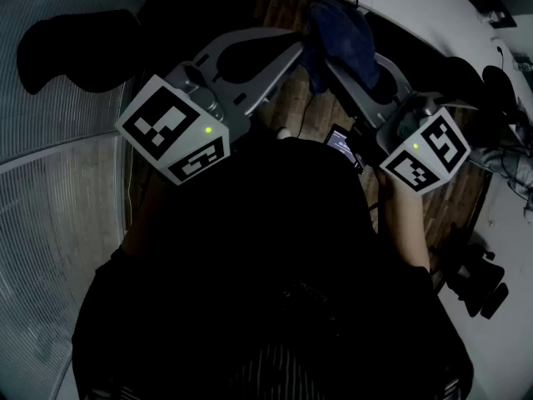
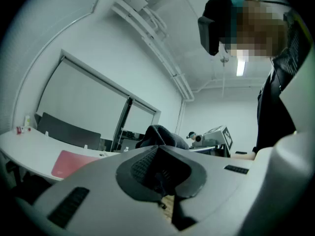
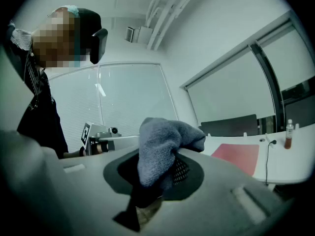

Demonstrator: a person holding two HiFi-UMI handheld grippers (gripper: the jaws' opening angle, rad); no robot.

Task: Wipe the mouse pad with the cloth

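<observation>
Short of the desk bearing the red mouse pad, right gripper clamps the blue-grey cloth; left gripper jaws pinch its edge.

"How are the two held?"
"Raised, tips converging. The right hand-held gripper is clamped on the cloth. The left hand-held gripper nips its far edge."
"Arms?"
"The right forearm reaches forward."
</observation>
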